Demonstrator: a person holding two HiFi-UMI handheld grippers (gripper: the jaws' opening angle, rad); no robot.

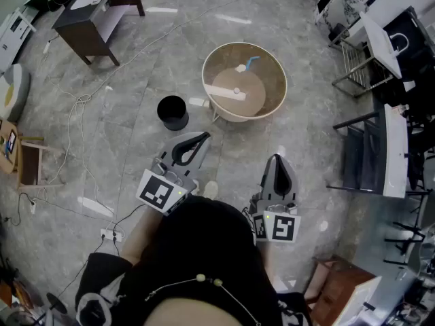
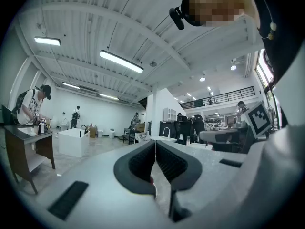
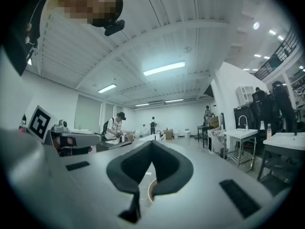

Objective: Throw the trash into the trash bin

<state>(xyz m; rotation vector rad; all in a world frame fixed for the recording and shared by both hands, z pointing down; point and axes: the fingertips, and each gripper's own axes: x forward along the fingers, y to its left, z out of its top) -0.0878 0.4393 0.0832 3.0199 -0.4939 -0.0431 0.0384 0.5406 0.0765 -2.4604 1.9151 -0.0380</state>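
Two grippers, held level in front of you above the floor. Left gripper (image 1: 205, 137): jaws pressed together, nothing between them. Right gripper (image 1: 276, 158): the same, tips closed and empty.

The round beige trash bin (image 1: 274, 62) sits on the floor ahead, with a white strip and a couple of small scraps inside. A small black container (image 1: 172, 113) stands just to its left.

Trash not yet binned:
- a small white piece (image 1: 197, 102) on the floor between the black container and the bin
- pale strips (image 1: 233, 19) farther off, beyond the bin
- another scrap (image 1: 95, 206) low on your left

Risks, as I judge them:
- You need to part the jaws before you reach. Closed tips would only shove a flat scrap across the stone.
- The white piece lies close to the black container, so a wide approach from the left could knock it over.
- Thin paper lying flat gives little edge to pinch, so expect slips.
- Light scraps released from high up may drift past the rim. Lower the gripper over the bin first.
- A loose cable (image 1: 81, 100) runs across the floor on your left. Watch your feet if you go for that scrap.
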